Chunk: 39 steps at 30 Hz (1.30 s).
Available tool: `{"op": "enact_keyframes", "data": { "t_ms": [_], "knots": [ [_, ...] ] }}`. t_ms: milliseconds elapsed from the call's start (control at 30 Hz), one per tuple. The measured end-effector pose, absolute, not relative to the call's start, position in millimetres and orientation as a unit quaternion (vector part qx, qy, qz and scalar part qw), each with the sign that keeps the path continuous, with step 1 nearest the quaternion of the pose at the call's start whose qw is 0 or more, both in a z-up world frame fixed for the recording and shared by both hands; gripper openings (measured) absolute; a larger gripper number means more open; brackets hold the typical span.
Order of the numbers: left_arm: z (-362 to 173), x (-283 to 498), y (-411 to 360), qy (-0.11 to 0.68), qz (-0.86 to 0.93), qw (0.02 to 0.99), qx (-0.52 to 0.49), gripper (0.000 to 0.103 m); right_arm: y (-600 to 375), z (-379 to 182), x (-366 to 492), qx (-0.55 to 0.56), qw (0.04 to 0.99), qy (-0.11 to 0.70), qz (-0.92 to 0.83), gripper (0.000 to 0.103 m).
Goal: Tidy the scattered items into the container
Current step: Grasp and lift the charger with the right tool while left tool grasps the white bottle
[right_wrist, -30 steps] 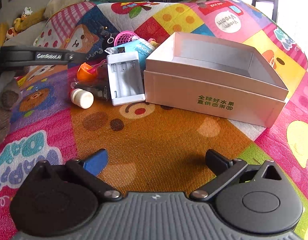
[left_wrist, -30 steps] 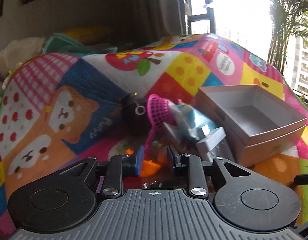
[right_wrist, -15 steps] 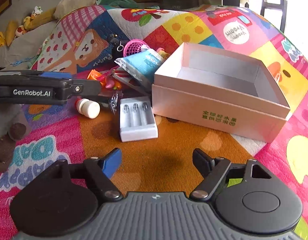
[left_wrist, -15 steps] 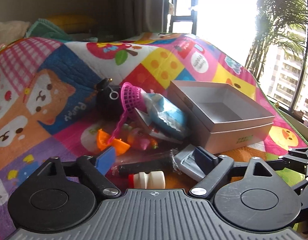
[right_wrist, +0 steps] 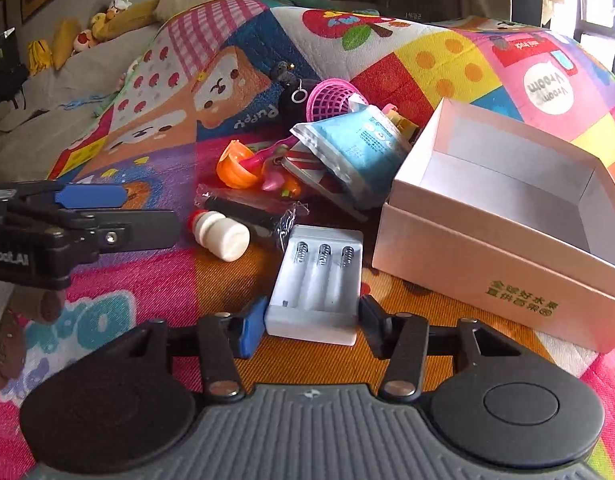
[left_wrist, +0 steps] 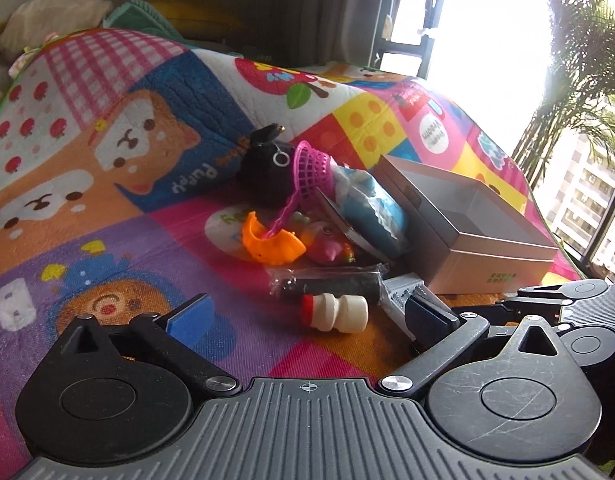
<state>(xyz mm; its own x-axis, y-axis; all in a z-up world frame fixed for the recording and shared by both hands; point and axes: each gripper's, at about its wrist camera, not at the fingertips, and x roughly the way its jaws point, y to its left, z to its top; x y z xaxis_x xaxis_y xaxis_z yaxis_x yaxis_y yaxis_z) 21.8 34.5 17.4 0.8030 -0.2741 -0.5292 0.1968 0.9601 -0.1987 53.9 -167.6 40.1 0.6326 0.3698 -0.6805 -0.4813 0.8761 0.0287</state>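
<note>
The right gripper (right_wrist: 310,326) is closing around the white battery charger (right_wrist: 317,286) on the play mat (right_wrist: 155,276), just beside the open box (right_wrist: 503,216); pads look maybe touching, hard to tell. The left gripper (left_wrist: 307,314) is spread wide and still opening, nothing in it, near the small white bottle (left_wrist: 334,312).

Both my wrist cameras are looking forward and down, low over the play mat (left_wrist: 107,240); the left is facing the window, the right the sofa side, each sharing the toy pile, white bottle (right_wrist: 223,236) and box (right_wrist: 507,216).
</note>
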Motion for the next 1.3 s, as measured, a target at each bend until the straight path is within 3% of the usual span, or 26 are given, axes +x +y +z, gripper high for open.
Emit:
{"op": "enact_keyframes", "data": {
  "t_ms": [200, 267, 300, 333, 400, 533, 967, 1067, 1300],
  "knots": [
    [7.8, 13.9, 16.5, 0.304, -0.143, 0.941, -0.038, 0.103, -203.0, 46.5, -3.5, -0.145, 0.890, 0.356, 0.246, 0.051],
    [4.3, 12.3, 10.8, 0.311, -0.151, 0.938, -0.033, 0.103, -217.5, 46.6, -20.2, -0.213, 0.906, 0.317, 0.184, 0.073],
    [2.9, 11.9, 7.8, 0.314, -0.154, 0.937, -0.030, 0.103, -223.3, 44.8, -25.1, -0.248, 0.915, 0.292, 0.129, 0.090],
    [2.1, 11.5, 5.1, 0.314, -0.155, 0.936, -0.025, 0.103, -228.7, 43.3, -27.9, -0.271, 0.920, 0.270, 0.080, 0.096],
    [1.5, 10.6, 0.6, 0.313, -0.153, 0.937, -0.013, 0.103, -240.7, 46.1, -28.9, -0.259, 0.929, 0.261, 0.036, 0.097],
    [-0.1, 13.1, -1.3, 0.323, -0.141, 0.936, -0.005, 0.103, -258.4, 58.3, -31.6, -0.110, 0.944, 0.286, 0.122, 0.103],
    [0.2, 13.8, -4.7, 0.330, -0.126, 0.935, 0.012, 0.103, -230.3, 31.3, 29.1, -0.067, 0.910, 0.357, 0.198, 0.103],
    [4.0, 19.9, -10.5, 0.328, -0.128, 0.936, 0.027, 0.103, -227.3, 29.8, 22.2, -0.068, 0.910, 0.360, 0.191, 0.091],
    [7.7, 50.9, -17.4, 0.328, -0.098, 0.938, 0.061, 0.102, -235.5, 30.8, -8.2, -0.042, 0.920, 0.354, 0.164, 0.091]
  ]
}}
